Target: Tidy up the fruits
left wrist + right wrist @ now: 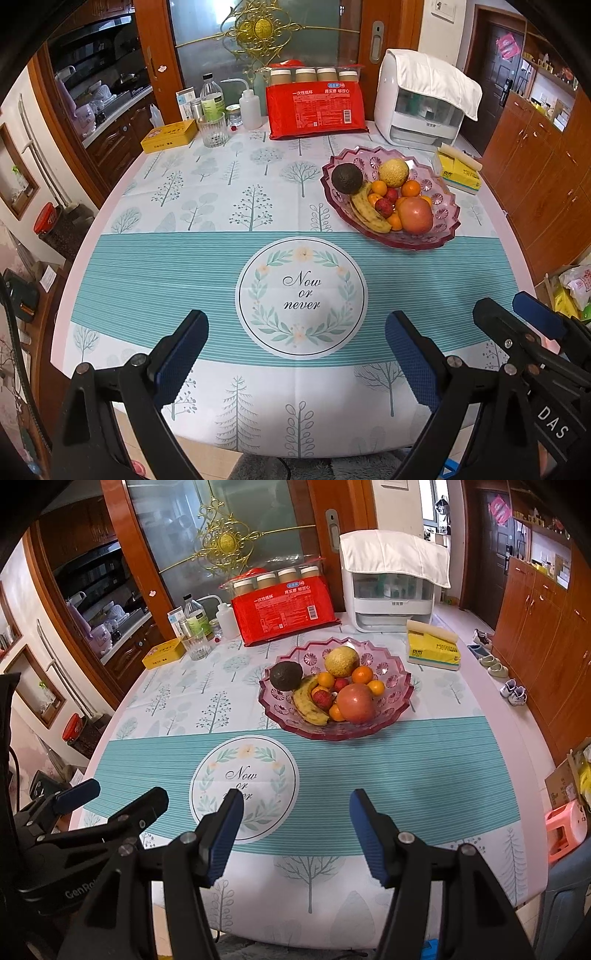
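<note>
The scalloped pink glass fruit bowl [334,686] sits right of centre in the upper half of the right wrist view, on the bench [406,775] with its teal-striped, tree-printed cloth. It holds a dark avocado [285,675], a rough yellow-green melon [341,661], a spotted yellow banana [308,703], a large red apple [355,703], several small oranges [362,674] and what look like red lychees [322,698], though they are small. The left tool [297,347] and the right tool [295,829] hover at the bottom of their frames, blue-padded jaws apart and empty, well short of the bowl. A yellow tissue pack [434,650] lies right of the bowl.
</note>
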Motion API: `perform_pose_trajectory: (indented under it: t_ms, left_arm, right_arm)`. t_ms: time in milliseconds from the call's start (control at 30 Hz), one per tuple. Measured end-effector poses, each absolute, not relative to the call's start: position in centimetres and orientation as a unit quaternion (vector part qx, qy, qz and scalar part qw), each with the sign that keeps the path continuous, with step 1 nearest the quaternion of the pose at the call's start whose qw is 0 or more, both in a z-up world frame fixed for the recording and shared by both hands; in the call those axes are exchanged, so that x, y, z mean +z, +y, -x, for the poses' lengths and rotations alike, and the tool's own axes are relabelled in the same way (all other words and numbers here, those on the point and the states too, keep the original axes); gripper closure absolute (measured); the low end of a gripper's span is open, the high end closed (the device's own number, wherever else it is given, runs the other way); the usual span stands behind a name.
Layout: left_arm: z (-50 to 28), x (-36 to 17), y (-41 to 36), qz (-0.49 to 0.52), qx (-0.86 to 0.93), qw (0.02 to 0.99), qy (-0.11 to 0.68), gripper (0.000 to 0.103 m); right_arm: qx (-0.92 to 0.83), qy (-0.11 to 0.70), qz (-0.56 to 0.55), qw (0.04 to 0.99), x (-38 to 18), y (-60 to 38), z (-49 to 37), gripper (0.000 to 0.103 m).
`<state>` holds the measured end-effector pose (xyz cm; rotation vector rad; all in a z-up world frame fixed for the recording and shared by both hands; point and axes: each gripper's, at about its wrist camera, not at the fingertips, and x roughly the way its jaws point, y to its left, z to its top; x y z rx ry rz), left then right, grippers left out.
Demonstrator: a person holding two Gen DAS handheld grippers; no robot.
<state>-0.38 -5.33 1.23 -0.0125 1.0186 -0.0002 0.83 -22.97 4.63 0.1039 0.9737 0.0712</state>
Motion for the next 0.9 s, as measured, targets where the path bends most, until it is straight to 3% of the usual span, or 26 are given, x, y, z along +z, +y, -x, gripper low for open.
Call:
perform_pose_trajectory:
  t_ms: [900]
  left_arm:
    - [-1.3,0.3,-4.6,0.007,-0.015,0.864,0.504,0.007]
  right_arm:
    - [0.029,0.474,-0.056,0.878,3.8,-22.2,-1.4,0.043]
